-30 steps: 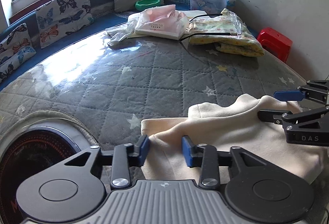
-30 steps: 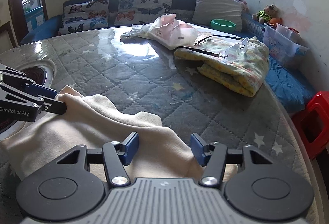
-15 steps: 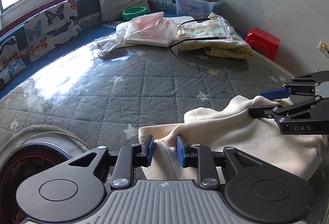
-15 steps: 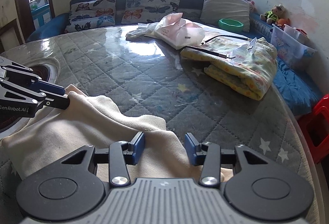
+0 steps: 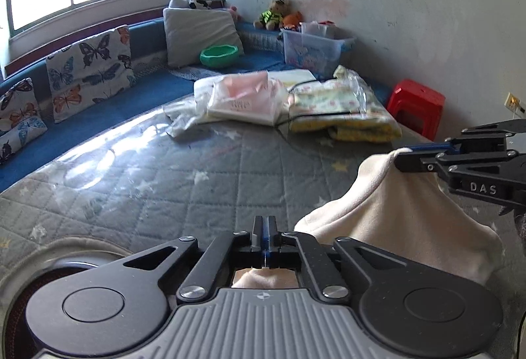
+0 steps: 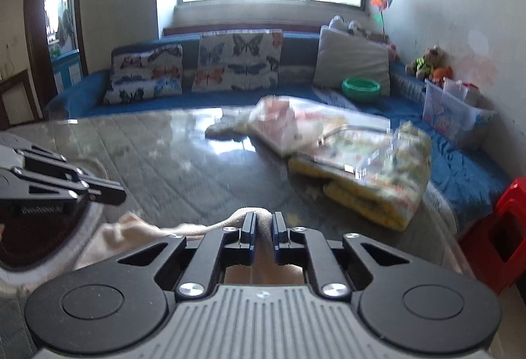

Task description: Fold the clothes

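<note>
Grippers left (image 5: 264,227) and right (image 6: 263,224) have just closed, each pinching cream garment (image 5: 394,211).

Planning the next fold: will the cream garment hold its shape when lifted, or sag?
Probably sag: the cream garment drapes in a peak from the right gripper and slumps toward the left gripper. Likely light, since thin pinches carry it. Its soft surface looks unlikely to slip.

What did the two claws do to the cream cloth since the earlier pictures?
Both claws have just been closing on the cream cloth: the left claw and the right claw now pinch its edge and have lifted it off the grey quilted mat. The plastic bags and yellow bundle stayed put.
</note>
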The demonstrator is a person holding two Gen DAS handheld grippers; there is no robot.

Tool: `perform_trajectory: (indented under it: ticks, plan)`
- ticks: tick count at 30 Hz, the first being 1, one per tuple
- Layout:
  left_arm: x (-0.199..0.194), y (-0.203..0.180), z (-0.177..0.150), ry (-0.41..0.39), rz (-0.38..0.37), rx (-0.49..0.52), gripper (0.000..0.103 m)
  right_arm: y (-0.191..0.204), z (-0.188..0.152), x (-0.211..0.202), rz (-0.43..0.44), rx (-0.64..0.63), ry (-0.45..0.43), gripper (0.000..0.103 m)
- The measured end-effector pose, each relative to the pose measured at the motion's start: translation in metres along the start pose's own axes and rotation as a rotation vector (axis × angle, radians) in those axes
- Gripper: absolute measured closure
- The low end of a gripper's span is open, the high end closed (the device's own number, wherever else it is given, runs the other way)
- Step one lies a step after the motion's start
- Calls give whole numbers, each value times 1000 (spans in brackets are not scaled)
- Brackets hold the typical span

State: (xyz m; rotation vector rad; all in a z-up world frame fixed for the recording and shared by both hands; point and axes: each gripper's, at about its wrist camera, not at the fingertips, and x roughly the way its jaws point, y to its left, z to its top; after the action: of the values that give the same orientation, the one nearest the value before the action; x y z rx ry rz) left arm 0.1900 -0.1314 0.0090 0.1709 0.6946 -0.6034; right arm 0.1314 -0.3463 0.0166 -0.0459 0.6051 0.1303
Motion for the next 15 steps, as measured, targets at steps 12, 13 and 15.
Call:
perform_trajectory:
  ticks: [12, 13, 15]
  plan:
    - [9, -8, -9, 2, -64, 51, 55, 15, 21, -35, 32, -61, -122, 94]
    - [12, -9, -10, 4, -72, 60, 53, 15, 20, -37, 37, -60, -125, 94]
    - [18, -11, -12, 13, -88, 76, 53, 15, 20, -40, 39, -58, -132, 94]
